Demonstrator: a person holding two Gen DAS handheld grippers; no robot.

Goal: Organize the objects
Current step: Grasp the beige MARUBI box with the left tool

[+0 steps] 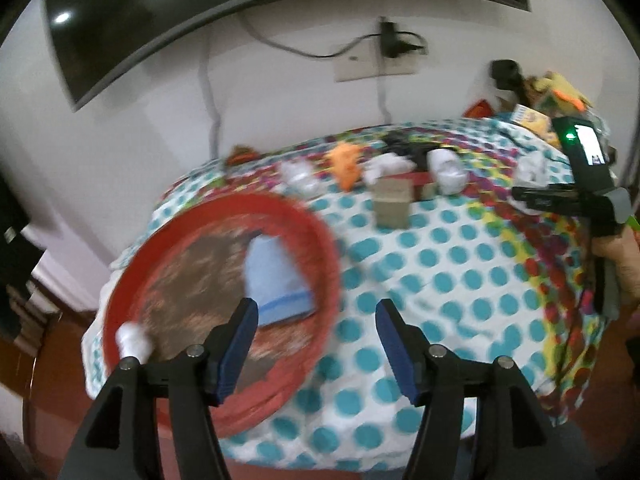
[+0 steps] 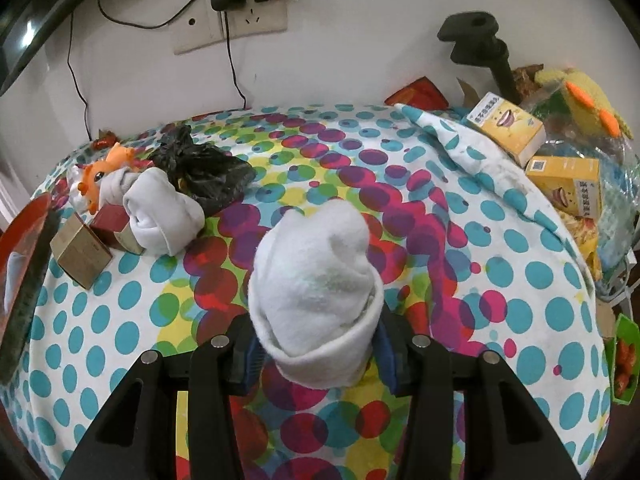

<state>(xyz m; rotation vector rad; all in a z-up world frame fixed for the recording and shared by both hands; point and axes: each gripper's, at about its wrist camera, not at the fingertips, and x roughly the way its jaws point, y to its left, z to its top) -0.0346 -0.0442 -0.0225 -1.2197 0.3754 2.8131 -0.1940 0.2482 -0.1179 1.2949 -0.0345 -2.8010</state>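
My right gripper is shut on a rolled white sock, which stands up between the blue pads above the dotted bedspread. My left gripper is open with nothing between its fingers. It hovers over the right rim of a round red basket. Inside the basket lie a light blue cloth and a white sock roll. Another white sock roll lies on the bed at the far left, beside an orange toy.
A cardboard box, a red box and a black plastic bag crowd the back left. Yellow boxes and a bag of clutter sit at the right edge. A wall with a socket stands behind. A hand is visible at right.
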